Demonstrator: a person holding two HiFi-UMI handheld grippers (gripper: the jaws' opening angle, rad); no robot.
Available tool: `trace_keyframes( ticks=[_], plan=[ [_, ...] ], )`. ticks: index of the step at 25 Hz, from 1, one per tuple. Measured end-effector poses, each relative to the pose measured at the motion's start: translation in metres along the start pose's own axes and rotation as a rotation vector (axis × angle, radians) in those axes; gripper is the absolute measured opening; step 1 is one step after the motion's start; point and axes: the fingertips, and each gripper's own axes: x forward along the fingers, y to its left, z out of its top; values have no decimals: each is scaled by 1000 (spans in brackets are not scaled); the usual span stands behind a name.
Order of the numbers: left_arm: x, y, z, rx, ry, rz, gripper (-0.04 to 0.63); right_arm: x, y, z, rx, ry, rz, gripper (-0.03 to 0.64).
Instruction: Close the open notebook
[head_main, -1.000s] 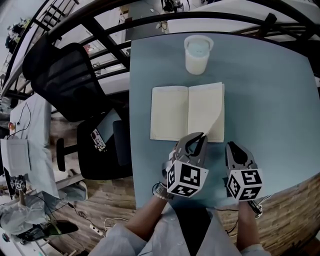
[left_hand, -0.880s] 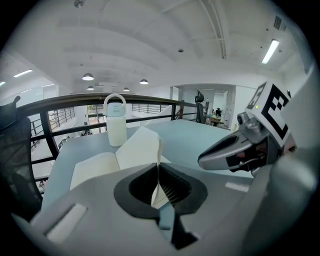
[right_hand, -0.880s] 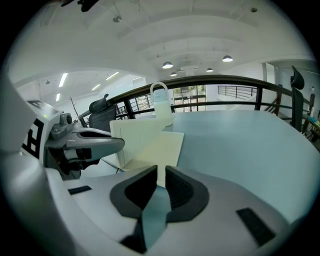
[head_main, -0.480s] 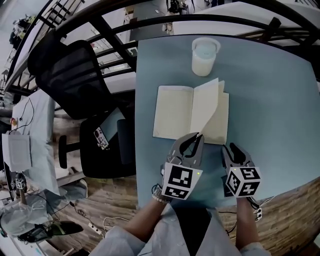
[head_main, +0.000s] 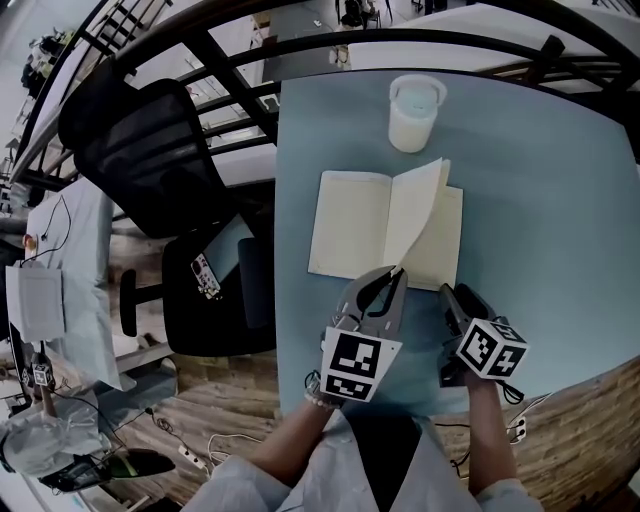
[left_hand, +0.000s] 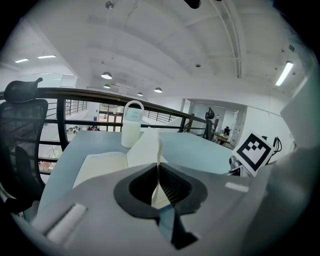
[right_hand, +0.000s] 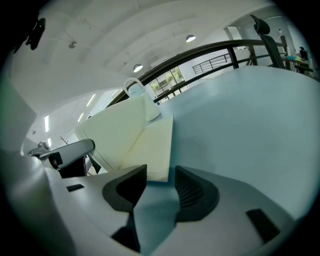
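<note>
An open cream notebook lies on the blue-grey table. One page from its right half stands up off the book. My left gripper is shut on that page's near corner; in the left gripper view the thin page edge runs straight into the closed jaws. My right gripper sits just right of it, near the notebook's front right corner. Its jaws are opening, with nothing between them. In the right gripper view the notebook corner lies just ahead of the right gripper.
A white lidded cup stands behind the notebook. A black office chair with a phone on its seat is off the table's left edge. Dark railing bars cross the back. A wooden floor shows below the table's near edge.
The page went from a curled corner to standing well up off the book. The right gripper rolled, dropped toward the table, and its jaws spread apart.
</note>
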Motion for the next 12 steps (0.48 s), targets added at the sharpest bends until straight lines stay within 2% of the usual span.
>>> trace_keyframes(
  ticks=[5, 12],
  plan=[
    [-2, 1, -1, -4, 0, -3, 17, 5, 3, -1, 50, -5, 20, 135],
    [-7, 9, 3, -53, -34, 10, 17, 8, 6, -1, 87, -8, 46, 165]
  ],
)
